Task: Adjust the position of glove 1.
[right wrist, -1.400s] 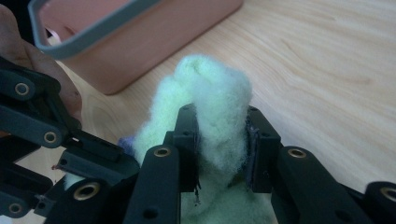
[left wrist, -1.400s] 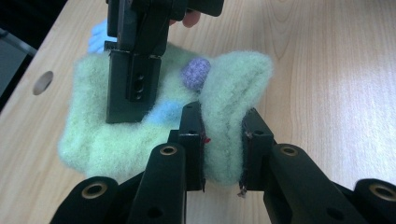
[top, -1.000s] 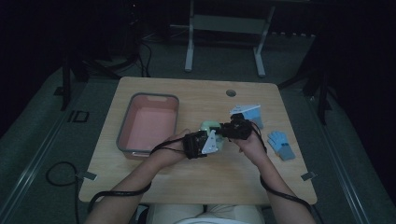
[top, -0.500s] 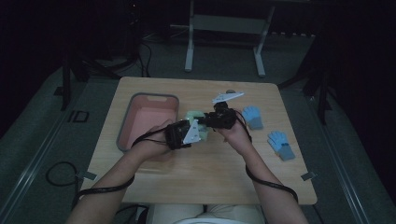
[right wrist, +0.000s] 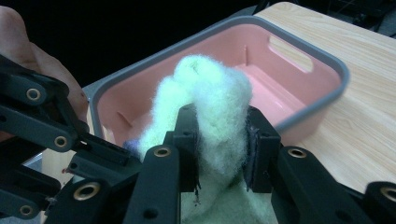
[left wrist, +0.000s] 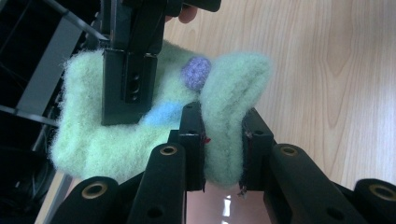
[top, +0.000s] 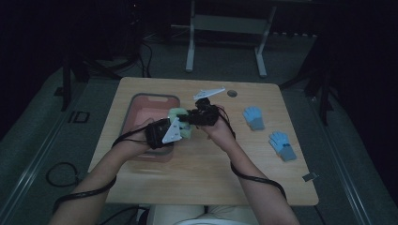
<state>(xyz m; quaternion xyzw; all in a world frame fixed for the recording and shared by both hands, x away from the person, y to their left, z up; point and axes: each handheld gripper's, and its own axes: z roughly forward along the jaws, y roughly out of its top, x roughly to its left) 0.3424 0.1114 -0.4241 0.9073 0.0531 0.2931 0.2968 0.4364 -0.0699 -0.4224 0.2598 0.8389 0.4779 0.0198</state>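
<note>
A fuzzy pale green glove [top: 180, 123] with a purple dot [left wrist: 196, 73] and a blue patch is held in the air between both grippers, over the right rim of the pink bin [top: 141, 117]. My left gripper [left wrist: 223, 142] is shut on one fold of the green glove [left wrist: 233, 98]. My right gripper [right wrist: 219, 144] is shut on another part of the green glove [right wrist: 215, 100], and its black jaws show at the upper left of the left gripper view. In the high view the left gripper [top: 180, 129] and right gripper [top: 185, 118] meet at the glove.
Two blue gloves with grey cuffs lie on the right of the wooden table [top: 206, 173]: one [top: 254, 117] farther back, one [top: 282, 145] nearer. A round cable hole [top: 232, 93] sits at the back edge. The bin's inside [right wrist: 275, 88] holds nothing I can see.
Both grippers have carried the green glove leftward from the table's middle right to the bin's right rim. The two blue gloves stayed in place.
</note>
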